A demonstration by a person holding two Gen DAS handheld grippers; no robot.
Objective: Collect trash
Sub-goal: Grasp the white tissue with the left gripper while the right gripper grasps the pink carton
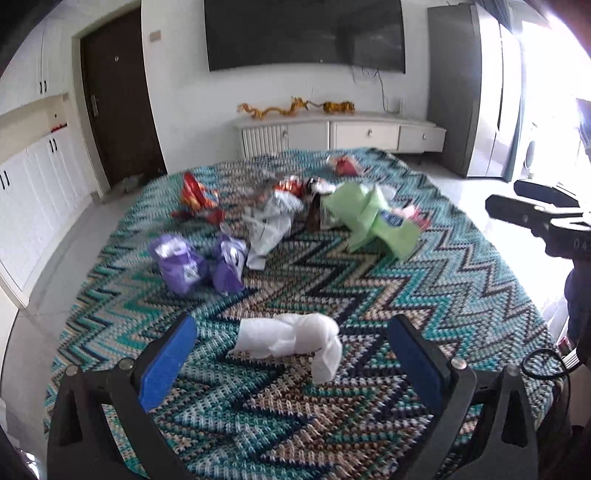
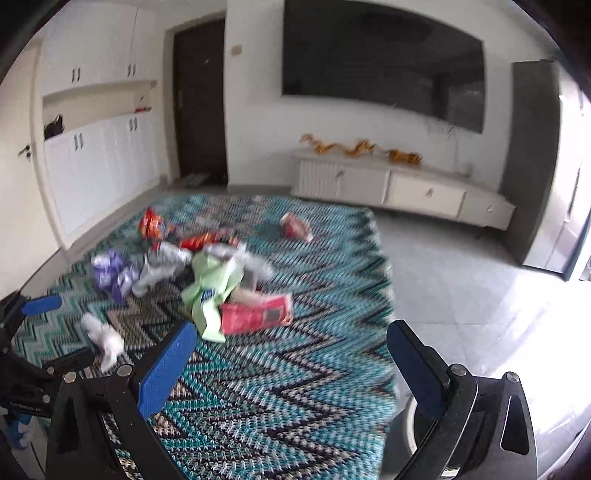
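**Both claws wide, nothing gripped, trash all on the cloth**

Left gripper (image 1: 291, 363): jaws spread wide, empty. Hovered low over the zigzag-knit cloth (image 1: 424, 295) with the white crumpled tissue (image 1: 291, 341) lying on the cloth between and just ahead of the blue pads (image 1: 168, 365). Not touching either pad as far as visible.

Right gripper (image 2: 291, 365): also wide apart, empty. Sat over the cloth near its right edge, one finger over pale floor tile (image 2: 461, 295). Nearest item ahead: pink-red packet (image 2: 258, 314), lying flat, touching the green paper wrapper (image 2: 210, 288).

Rest of the trash, left wrist view:
- Purple wrappers (image 1: 199, 264), two crumpled lumps side by side, left of centre, beyond the tissue.
- White plastic bag (image 1: 267, 225), just right of the purple ones, touching or nearly so.
- Green paper wrapper (image 1: 373, 218) with blue label, right of centre, partly over a brown item; exact overlap unclear.
- Red-orange snack bags (image 1: 195, 197), far left of the pile.
- Small red packet (image 1: 345, 165), alone near the far edge, well apart from the pile.

Right wrist view blurred; fine detail on pile contents unreadable.

Background: wall TV (image 1: 304, 35), low white cabinet (image 1: 340, 134) with gold ornaments (image 1: 295, 107) on top, dark door (image 1: 118, 99). Left gripper also seen at left edge of right wrist view (image 2: 55, 332), tissue (image 2: 103, 338) beside it.
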